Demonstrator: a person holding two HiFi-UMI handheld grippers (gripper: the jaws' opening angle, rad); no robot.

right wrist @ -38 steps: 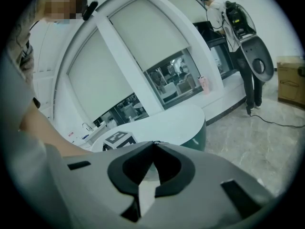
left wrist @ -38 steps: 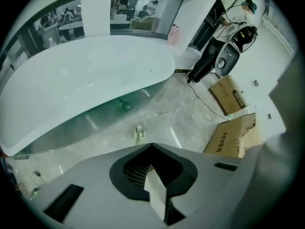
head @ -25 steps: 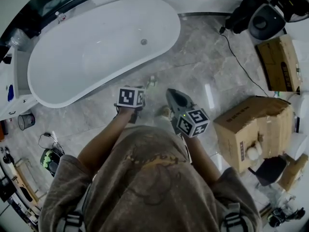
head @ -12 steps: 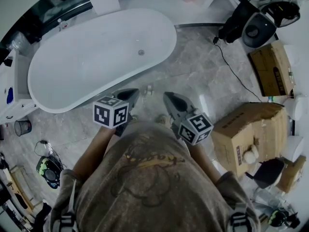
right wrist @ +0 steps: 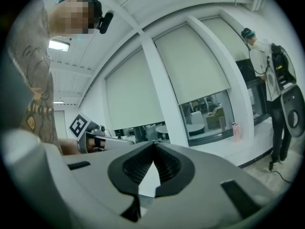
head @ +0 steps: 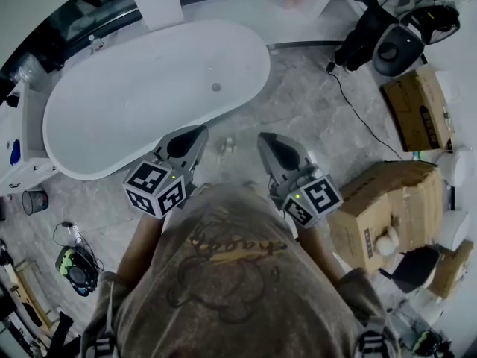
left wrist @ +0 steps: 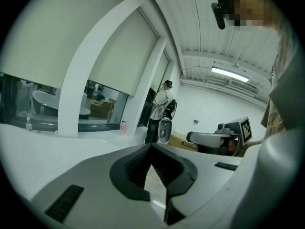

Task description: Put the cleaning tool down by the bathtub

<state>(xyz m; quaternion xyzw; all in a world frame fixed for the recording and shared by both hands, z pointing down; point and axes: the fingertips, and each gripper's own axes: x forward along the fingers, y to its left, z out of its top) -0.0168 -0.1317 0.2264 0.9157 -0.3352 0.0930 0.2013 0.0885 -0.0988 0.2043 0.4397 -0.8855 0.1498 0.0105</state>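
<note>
Both closed, empty — left gripper, right gripper; glossy oval bathtub beyond.

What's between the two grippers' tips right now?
Head view: a small pale object on the floor between left gripper and right gripper, too small to identify.

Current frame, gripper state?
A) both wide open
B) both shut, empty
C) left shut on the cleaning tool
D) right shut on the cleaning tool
B: the jaws of the left gripper and the right gripper meet at their tips with nothing between them; a small item, probably the cleaning tool, lies on the floor beside the bathtub.
</note>
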